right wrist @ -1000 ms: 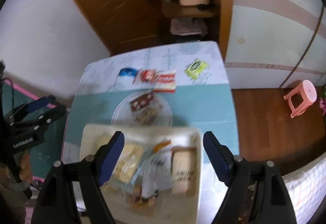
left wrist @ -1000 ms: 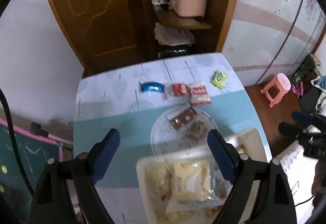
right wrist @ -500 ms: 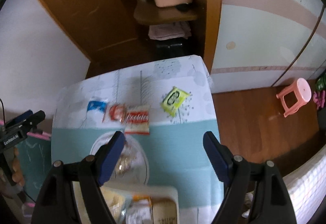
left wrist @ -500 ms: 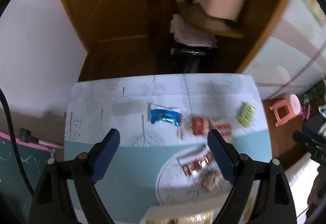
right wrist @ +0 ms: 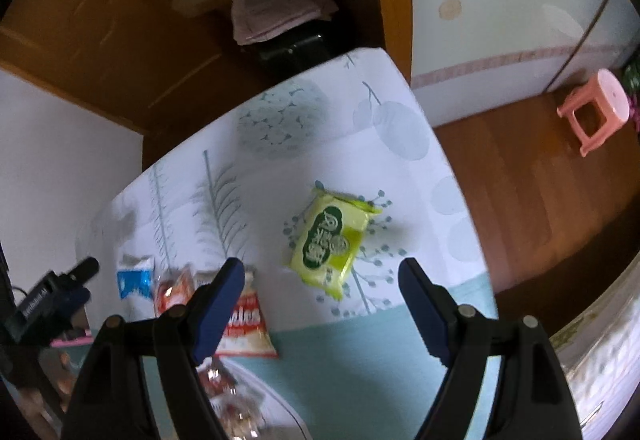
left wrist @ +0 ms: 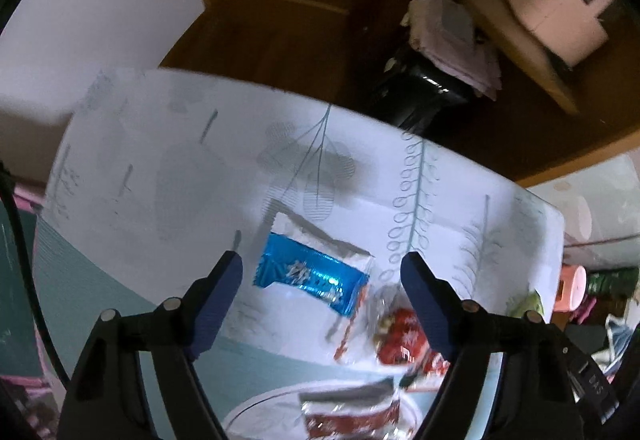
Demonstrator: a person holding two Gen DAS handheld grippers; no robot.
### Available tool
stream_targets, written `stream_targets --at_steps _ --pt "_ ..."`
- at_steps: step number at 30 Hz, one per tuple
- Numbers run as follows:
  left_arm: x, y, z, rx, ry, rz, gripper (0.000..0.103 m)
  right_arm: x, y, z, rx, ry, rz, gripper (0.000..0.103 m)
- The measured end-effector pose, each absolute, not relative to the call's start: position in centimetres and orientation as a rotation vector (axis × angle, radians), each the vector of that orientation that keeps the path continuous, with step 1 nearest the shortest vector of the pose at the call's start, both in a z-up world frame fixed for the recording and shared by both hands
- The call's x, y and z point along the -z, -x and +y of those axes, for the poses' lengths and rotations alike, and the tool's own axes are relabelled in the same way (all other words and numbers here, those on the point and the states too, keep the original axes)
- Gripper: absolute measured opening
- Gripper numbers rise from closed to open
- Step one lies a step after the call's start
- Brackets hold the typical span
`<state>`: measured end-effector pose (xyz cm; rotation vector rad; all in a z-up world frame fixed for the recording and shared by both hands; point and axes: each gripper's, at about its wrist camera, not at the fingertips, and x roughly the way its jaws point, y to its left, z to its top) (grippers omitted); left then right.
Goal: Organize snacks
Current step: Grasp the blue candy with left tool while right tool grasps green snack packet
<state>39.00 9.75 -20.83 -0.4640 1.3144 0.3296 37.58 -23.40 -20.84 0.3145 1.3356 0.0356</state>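
Observation:
A blue and white snack packet [left wrist: 316, 272] lies flat on the patterned tablecloth, between the fingers of my left gripper [left wrist: 324, 272], which hovers above it with its jaws closing and the pads not touching it. A red wrapped snack [left wrist: 400, 336] lies just right of it. In the right wrist view a yellow-green packet [right wrist: 330, 240] lies on the cloth, framed by my right gripper [right wrist: 322, 274], which is open and clear of it. The blue packet [right wrist: 134, 278], the red snack [right wrist: 174, 290] and a red and white bag [right wrist: 244, 324] line up at the left there.
A glass plate [left wrist: 256, 412] holding a red-wrapped snack [left wrist: 352, 416] sits at the near edge. The left gripper [right wrist: 52, 300] shows at the far left of the right view. Past the table are a wooden door, a shelf unit and a pink stool [right wrist: 596, 107].
Both grippers have swept forward and down, away from the white tray of snacks, toward the row of packets at the table's far side. The packets now look much larger.

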Motion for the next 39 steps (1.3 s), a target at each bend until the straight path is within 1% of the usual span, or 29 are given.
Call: stream_targets --at_steps 4,6,10,11,12,14,15,17,19,23,25,27,28,29,30,35,39 --pt "23.4 -39.4 10.1 -0.391 0.520 1.327 0.081 22.3 -38.6 -22.9 0.020 -0.291 1.347 0.079" --pt "24.5 -39.1 10.3 -0.427 0.557 1.334 0.081 22.9 -38.9 -22.5 0.052 -0.262 1.358 0.077" --pt "26.2 -38.5 10.9 -0.480 0.634 1.336 0.080 24.0 -38.9 -21.6 0.071 -0.197 1.389 0.066" --pt "26.1 -38.5 10.8 -0.490 0.629 1.320 0.080 24.3 -38.9 -21.4 0.074 -0.186 1.396 0.061" --pt "26.1 -38.5 10.7 -0.492 0.625 1.317 0.080 24.3 -38.8 -21.2 0.078 -0.169 1.387 0.061" --pt "26.3 -38.4 10.3 -0.494 0.616 1.322 0.079 24.4 -38.6 -20.8 0.087 -0.131 1.376 0.053" --pt "26.4 -38.3 10.2 -0.501 0.613 1.325 0.076 24.3 -38.5 -20.5 0.088 -0.114 1.374 0.051" --pt "26.4 -38.0 10.2 -0.510 0.621 1.333 0.072 24.3 -38.2 -20.2 0.084 -0.086 1.372 0.041" --pt "26.3 -37.9 10.1 -0.512 0.642 1.343 0.069 24.3 -38.1 -20.1 0.074 -0.078 1.375 0.039" --pt "26.3 -37.9 10.1 -0.513 0.650 1.347 0.065 24.2 -37.7 -19.9 0.055 -0.065 1.375 0.038" --pt "26.1 -37.8 10.3 -0.505 0.644 1.346 0.058 24.2 -37.5 -19.8 0.048 -0.055 1.376 0.038" --pt "25.9 -38.1 10.1 -0.479 0.626 1.340 0.045 24.2 -37.3 -19.7 0.038 -0.046 1.378 0.038" --pt "25.7 -38.4 9.9 -0.462 0.601 1.332 0.042 24.2 -37.3 -19.6 0.030 -0.044 1.380 0.038" --pt "25.4 -38.5 9.9 -0.448 0.578 1.325 0.033 24.3 -37.2 -19.5 0.020 -0.042 1.382 0.038" --pt "25.2 -38.6 9.8 -0.427 0.563 1.319 0.028 24.2 -37.0 -19.5 0.009 -0.043 1.384 0.038" --pt "23.9 -38.7 9.2 -0.354 0.485 1.278 0.026 24.0 -36.2 -19.6 -0.058 -0.093 1.403 0.037" --pt "21.8 -38.1 8.8 -0.308 0.428 1.248 0.025 22.7 -35.1 -19.5 -0.103 -0.113 1.383 0.037"
